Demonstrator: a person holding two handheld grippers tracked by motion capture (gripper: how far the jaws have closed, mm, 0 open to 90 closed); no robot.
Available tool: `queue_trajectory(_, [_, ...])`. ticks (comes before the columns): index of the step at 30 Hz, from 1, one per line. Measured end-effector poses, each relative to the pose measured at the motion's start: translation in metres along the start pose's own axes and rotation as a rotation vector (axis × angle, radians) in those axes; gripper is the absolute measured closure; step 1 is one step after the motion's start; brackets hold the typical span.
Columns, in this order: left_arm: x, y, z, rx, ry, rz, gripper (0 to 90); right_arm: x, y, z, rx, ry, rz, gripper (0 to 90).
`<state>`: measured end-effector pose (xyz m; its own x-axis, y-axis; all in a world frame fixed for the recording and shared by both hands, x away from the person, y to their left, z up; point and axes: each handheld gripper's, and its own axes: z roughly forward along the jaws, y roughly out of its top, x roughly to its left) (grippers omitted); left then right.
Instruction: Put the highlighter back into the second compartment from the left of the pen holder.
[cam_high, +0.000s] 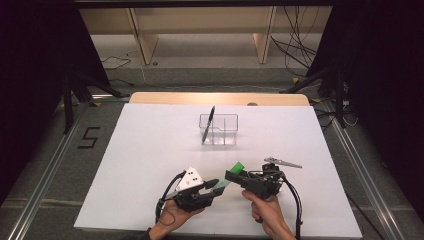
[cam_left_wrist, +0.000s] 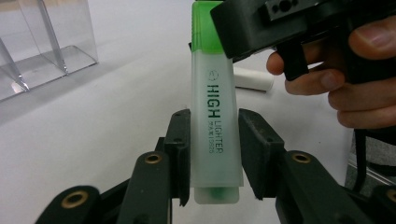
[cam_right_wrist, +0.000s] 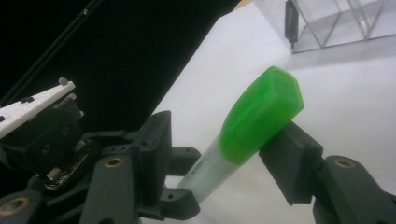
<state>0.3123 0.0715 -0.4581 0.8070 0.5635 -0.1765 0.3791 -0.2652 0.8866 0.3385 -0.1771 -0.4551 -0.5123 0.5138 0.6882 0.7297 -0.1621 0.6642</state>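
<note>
- The clear organizer (cam_high: 220, 131) stands on the table (cam_high: 150, 150), at the far middle.
- A pen (cam_high: 208, 125) leans upright in its left compartment.
- Near the front edge, the left gripper (cam_high: 212, 186) is left of the right gripper (cam_high: 231, 176).
- The highlighter (cam_high: 229, 175) lies between them, above the table.

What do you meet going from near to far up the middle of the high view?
The two black handheld grippers sharing a green-capped translucent highlighter → clear plastic divided organiser box with a dark pen leaning in it → the table's pale wooden far edge.
</note>
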Motion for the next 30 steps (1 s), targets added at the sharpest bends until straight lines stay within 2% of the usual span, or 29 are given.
queue_trajectory(12, [-0.0012,0.0002,-0.0028,-0.022,-0.013,-0.017,65.8,-0.0003,-0.0013,0.0042,-0.003,0.011,0.012,62.3])
queue_trajectory(19, [-0.0013,-0.0005,-0.0024,-0.022,-0.023,-0.009,65.7,-0.0005,-0.0011,0.0041,-0.005,0.020,0.017,70.0])
queue_trajectory(21, [-0.0011,-0.0012,-0.0013,-0.012,-0.033,0.000,65.5,0.0004,-0.0008,0.0033,-0.010,0.036,0.017,72.2])
queue_trajectory(25, [0.0011,-0.0024,-0.0005,-0.014,-0.062,-0.016,64.7,0.0049,-0.0010,0.0029,-0.005,0.035,-0.021,73.9])
queue_trajectory(27, [0.0036,-0.0019,-0.0007,-0.013,-0.107,-0.035,61.4,0.0057,-0.0002,0.0023,-0.007,0.038,-0.029,74.4])
queue_trajectory(29, [0.0046,-0.0003,-0.0018,-0.011,-0.102,-0.027,50.4,0.0072,0.0014,0.0005,-0.010,0.020,-0.062,74.8])
queue_trajectory(30, [0.0053,0.0006,-0.0027,-0.014,-0.109,-0.037,46.5,0.0078,0.0024,-0.0006,-0.015,0.010,-0.079,74.9])
